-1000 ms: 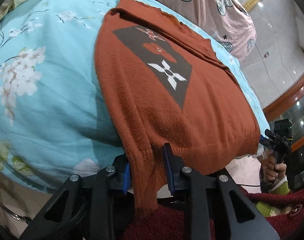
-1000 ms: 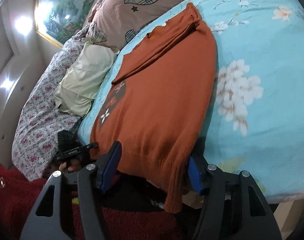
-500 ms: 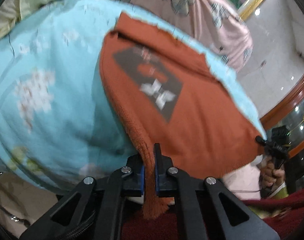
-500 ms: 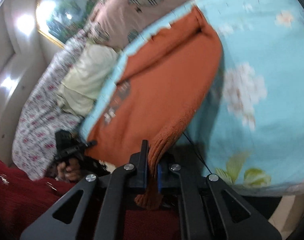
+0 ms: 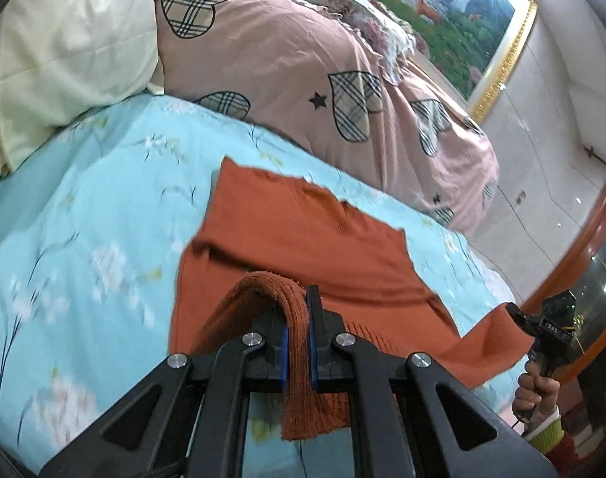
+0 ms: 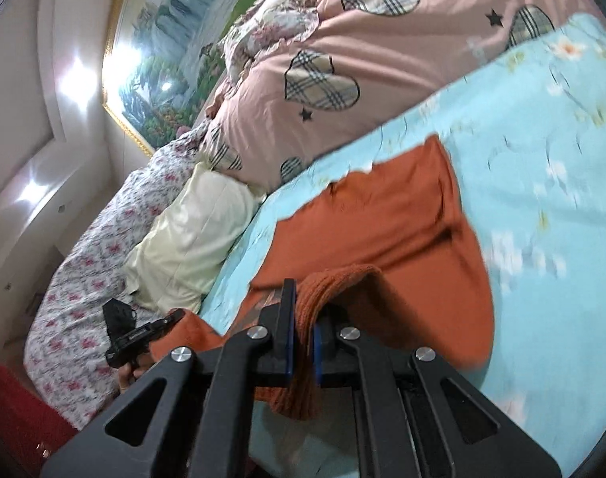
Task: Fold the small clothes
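Observation:
An orange knit sweater point(image 5: 303, 231) lies on the light blue floral bedspread point(image 5: 84, 239); it also shows in the right wrist view point(image 6: 390, 219). My left gripper point(image 5: 297, 318) is shut on the ribbed hem at one bottom corner and holds it lifted over the sweater's body. My right gripper point(image 6: 303, 318) is shut on the other hem corner, also lifted. The raised hem stretches between them, and each gripper shows in the other's view, the right one point(image 5: 542, 326) and the left one point(image 6: 143, 330). The front pattern is hidden under the fold.
A pink quilt with plaid hearts point(image 5: 303, 59) and a cream pillow point(image 5: 64, 47) lie at the head of the bed. A floral quilt point(image 6: 84, 279) hangs at the bed's side. A framed painting point(image 6: 183, 40) hangs on the wall.
Both grippers closed on the hem corners, then lifted and carried the bottom edge up over the sweater toward the collar. The front pattern is now covered.

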Demonstrator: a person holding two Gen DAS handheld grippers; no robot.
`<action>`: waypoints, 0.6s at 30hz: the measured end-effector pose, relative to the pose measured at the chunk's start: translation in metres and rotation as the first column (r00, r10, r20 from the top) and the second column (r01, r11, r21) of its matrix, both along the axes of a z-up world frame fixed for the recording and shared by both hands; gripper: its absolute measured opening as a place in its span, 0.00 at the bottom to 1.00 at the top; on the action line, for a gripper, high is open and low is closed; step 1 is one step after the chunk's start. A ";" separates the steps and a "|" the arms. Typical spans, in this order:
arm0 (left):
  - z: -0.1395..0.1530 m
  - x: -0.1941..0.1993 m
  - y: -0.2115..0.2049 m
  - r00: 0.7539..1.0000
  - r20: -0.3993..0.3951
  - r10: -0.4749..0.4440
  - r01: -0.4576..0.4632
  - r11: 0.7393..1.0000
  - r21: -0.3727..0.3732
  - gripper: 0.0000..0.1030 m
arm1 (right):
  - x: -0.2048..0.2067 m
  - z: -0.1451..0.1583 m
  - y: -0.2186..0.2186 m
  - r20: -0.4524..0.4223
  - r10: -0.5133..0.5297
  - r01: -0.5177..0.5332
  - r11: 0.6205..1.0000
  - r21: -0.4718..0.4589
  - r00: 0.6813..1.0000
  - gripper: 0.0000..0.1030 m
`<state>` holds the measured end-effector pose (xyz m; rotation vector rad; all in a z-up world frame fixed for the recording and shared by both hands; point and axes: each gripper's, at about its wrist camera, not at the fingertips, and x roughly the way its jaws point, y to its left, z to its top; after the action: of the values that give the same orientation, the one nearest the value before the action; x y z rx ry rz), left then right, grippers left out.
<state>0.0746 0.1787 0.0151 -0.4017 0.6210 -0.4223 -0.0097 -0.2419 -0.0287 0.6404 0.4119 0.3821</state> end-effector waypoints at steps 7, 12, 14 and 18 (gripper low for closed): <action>0.004 0.096 -0.018 0.997 -0.002 0.082 -0.082 0.996 0.028 0.05 | 0.093 0.013 -0.030 -0.045 -0.074 0.071 0.996 -0.054 0.996 0.08; -0.006 0.158 -0.019 0.990 -0.031 0.140 -0.138 0.988 0.063 0.05 | 0.151 0.009 -0.046 -0.111 -0.117 0.109 0.991 -0.074 0.987 0.08; -0.014 0.180 -0.020 0.986 -0.048 0.159 -0.155 0.985 0.082 0.05 | 0.172 0.003 -0.053 -0.149 -0.136 0.124 0.989 -0.082 0.979 0.08; -0.036 0.222 -0.023 0.980 -0.095 0.175 -0.163 0.979 0.121 0.05 | 0.210 -0.012 -0.063 -0.236 -0.178 0.153 0.981 -0.121 0.955 0.08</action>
<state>0.2961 0.1558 -0.0211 -0.3675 0.7038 -0.2027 0.2008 -0.3049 -0.0410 0.6198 0.6059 0.1201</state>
